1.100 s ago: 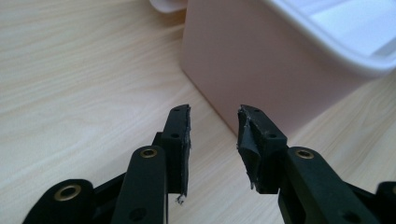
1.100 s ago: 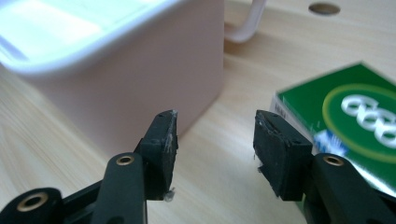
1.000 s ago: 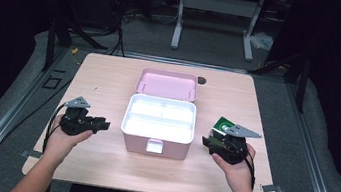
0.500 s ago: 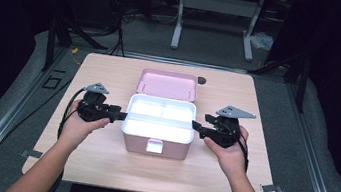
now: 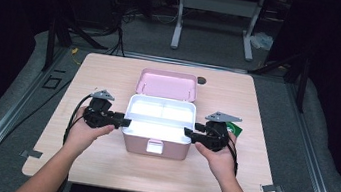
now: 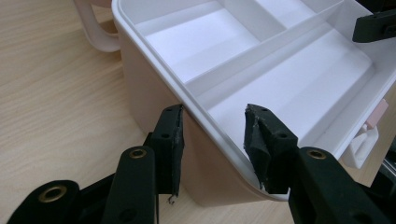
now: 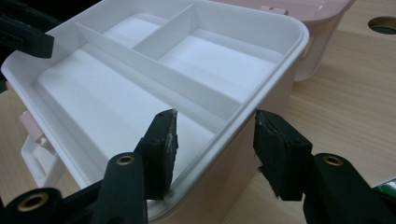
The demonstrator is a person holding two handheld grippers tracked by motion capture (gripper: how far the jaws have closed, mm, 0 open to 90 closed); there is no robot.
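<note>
A pink box point(image 5: 137, 145) stands at the table's middle with its lid point(image 5: 167, 84) laid open behind it. A white divided tray point(image 5: 158, 117) sits in its top. My left gripper point(image 5: 124, 121) straddles the tray's left rim point(image 6: 205, 109), one pad by the pink outer wall point(image 6: 140, 88), the other over the tray. Its jaws have just been opening, and they stand open. My right gripper point(image 5: 188, 131) straddles the right rim point(image 7: 243, 109) the same way. Its jaws have just been closing, with the rim between them, and a gap still shows at the outer pad point(image 7: 275, 149).
A white latch point(image 5: 153, 146) hangs on the box's front. A green packet point(image 5: 237, 130) lies on the table behind the right hand. A round hole point(image 5: 202, 80) sits in the tabletop by the lid's right corner. Dark floor and metal frames surround the table.
Both hands have moved forward and inward from the table beside the box. Each gripper now reaches over a side rim of the tray.
</note>
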